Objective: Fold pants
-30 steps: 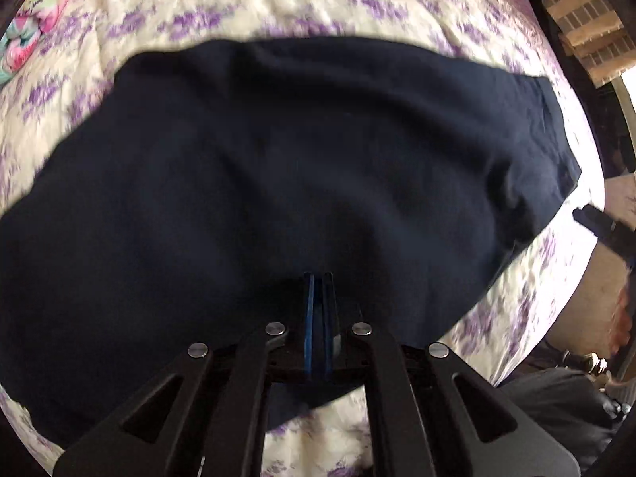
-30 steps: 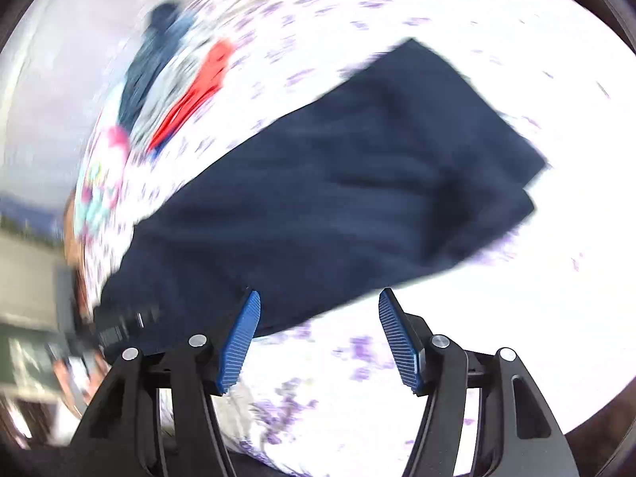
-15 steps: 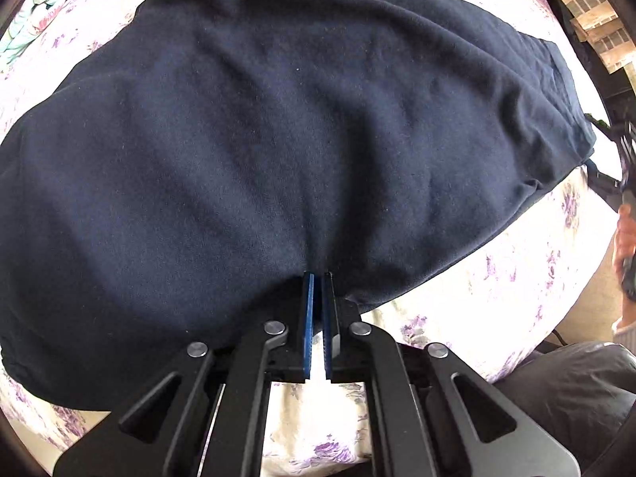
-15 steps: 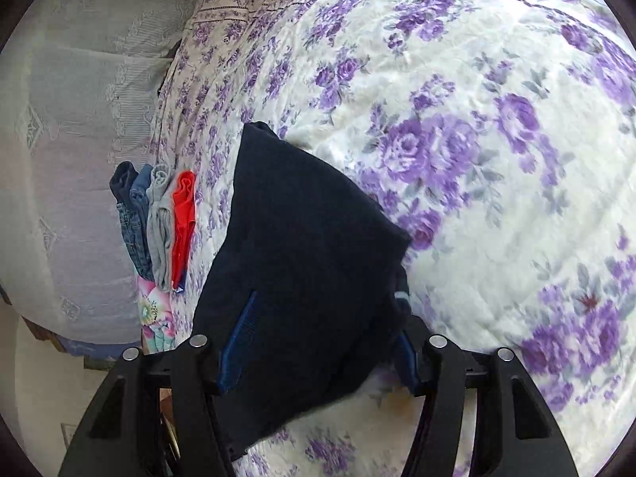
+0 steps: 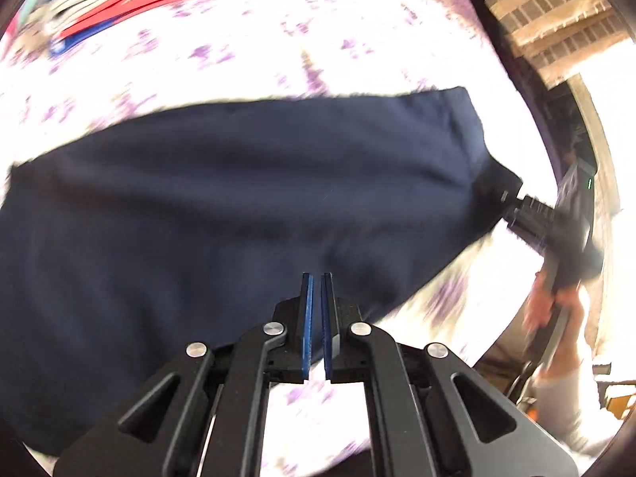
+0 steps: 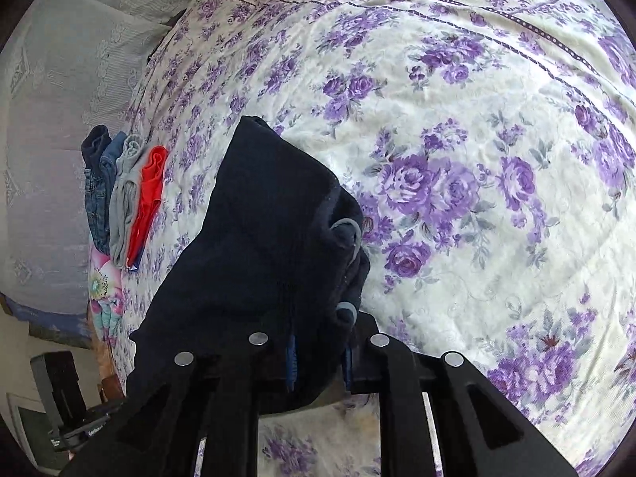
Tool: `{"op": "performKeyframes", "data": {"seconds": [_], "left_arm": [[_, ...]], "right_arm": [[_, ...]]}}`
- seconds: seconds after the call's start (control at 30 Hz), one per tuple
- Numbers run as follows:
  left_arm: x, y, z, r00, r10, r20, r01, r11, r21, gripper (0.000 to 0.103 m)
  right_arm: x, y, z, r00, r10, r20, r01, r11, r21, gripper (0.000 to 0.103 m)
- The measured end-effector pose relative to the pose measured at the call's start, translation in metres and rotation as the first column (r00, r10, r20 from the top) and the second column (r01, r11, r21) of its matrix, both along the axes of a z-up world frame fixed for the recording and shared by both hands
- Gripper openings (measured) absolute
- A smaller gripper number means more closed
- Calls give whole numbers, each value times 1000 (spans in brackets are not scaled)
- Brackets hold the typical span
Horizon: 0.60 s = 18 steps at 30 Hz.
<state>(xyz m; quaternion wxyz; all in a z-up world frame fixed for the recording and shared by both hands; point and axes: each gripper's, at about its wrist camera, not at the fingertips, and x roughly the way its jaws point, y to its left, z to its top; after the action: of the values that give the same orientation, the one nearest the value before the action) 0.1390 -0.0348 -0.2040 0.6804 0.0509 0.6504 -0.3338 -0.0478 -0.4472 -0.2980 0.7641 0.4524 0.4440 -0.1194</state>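
Floral bedspread (image 6: 457,127) sharp only in right view. R gripper (image 6: 318,351) closing on pants (image 6: 262,246) bunched between; L gripper (image 5: 316,306) together, pants (image 5: 222,206) beyond tips.

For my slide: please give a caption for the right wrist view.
Right gripper closing on dark pants over a floral bedspread.

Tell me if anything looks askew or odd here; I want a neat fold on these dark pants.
One thing: at the end of the navy pants between the closing jaws of the right gripper, the fabric is bunched, and a grey drawstring loops out at the edge. The floral bedspread shows no spill or damage.
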Motion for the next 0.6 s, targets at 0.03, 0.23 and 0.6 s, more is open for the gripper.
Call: {"op": "performKeyframes", "data": {"seconds": [0.03,0.23,0.6], "left_arm": [[7,-16,-3,1000,12,-11,-12,1000,-27,3],[18,-100,-41,1000,18,25,-20,995,99,2],[-39,-85,-45,1000,-12,12,12,999,44,0]], "right_arm": [[0,1,1,1000,10,-4,-10,1000,-13,17],[1,5,5,1000,13,-16,-13,1000,-23,17],[26,41,57,988,154,10,-150,974,-169,17]]}}
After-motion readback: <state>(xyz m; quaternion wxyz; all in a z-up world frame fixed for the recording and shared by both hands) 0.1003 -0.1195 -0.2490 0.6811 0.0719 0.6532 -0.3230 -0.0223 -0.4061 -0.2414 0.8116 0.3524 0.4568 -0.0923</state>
